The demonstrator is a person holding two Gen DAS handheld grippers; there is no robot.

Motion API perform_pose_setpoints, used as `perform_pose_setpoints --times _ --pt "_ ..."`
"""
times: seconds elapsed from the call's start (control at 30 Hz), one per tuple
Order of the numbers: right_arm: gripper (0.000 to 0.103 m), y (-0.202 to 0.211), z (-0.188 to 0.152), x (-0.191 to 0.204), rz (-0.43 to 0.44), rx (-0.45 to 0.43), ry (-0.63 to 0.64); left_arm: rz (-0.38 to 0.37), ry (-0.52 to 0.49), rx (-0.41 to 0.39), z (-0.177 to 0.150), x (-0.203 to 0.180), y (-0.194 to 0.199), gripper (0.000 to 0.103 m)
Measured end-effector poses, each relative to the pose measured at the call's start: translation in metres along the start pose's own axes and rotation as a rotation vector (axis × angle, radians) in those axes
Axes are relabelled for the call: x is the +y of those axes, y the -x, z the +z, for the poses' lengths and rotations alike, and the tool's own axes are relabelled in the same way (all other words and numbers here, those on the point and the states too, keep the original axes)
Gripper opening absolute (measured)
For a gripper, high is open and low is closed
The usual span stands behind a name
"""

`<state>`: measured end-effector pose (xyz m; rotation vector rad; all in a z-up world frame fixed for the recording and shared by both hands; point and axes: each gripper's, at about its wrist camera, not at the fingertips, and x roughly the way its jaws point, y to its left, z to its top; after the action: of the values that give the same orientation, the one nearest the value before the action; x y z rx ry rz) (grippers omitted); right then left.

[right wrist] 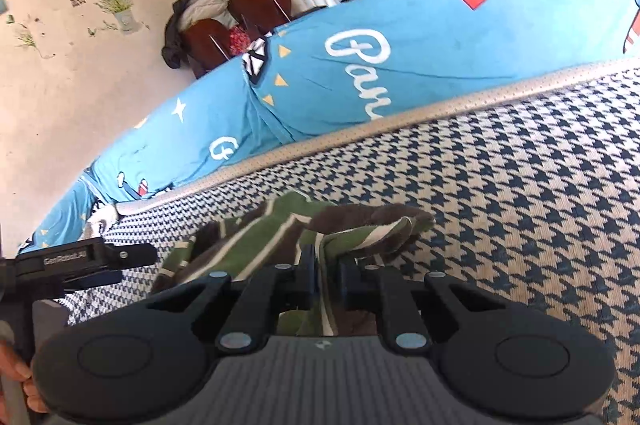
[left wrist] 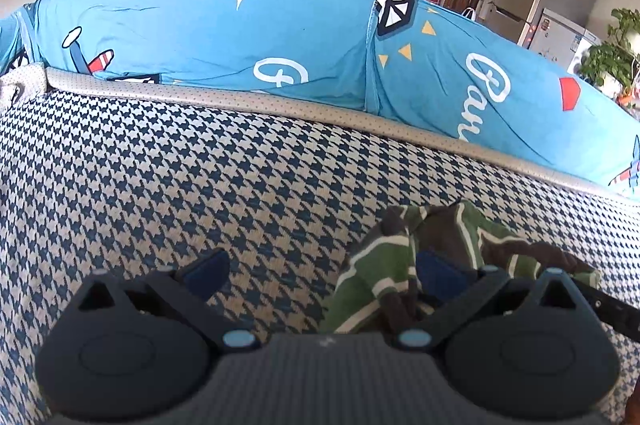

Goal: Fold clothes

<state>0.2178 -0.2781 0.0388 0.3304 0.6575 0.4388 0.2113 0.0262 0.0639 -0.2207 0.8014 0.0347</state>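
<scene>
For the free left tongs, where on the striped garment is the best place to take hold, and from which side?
Take the raised fold of the garment nearest the left tongs, coming from its left edge, low along the cushion. The cloth is bunched and stands up there, so open fingers can likely close around it. The right tongs already pinch the other side.

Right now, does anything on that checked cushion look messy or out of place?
Only the striped garment: it lies crumpled in a heap on the cushion, not flat. The right gripper is shut on a fold of it; the left gripper is open beside it.
</scene>
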Motion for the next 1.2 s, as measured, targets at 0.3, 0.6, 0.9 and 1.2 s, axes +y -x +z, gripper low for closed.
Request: perform_pose_setpoints --times 0.3,0.6,0.9,1.2 --pt "0.012 0.023 0.013 -0.003 -0.011 -0.110 -0.026 -0.048 0.017 0.054 -0.006 -0.010 -0.022 0.103" --pt "0.014 0.032 0.021 -0.012 -0.158 -0.155 -0.010 -0.147 -0.033 0.155 -0.029 -0.036 -0.035 0.103" --pt "0.036 0.014 0.016 0.001 -0.031 -0.053 0.007 -0.255 -0.214 0.172 -0.059 -0.071 -0.014 0.103" --pt "0.059 -0.025 0.003 0.024 0.097 0.076 -0.007 -0.296 -0.235 0.155 -0.064 -0.066 -0.006 0.103"
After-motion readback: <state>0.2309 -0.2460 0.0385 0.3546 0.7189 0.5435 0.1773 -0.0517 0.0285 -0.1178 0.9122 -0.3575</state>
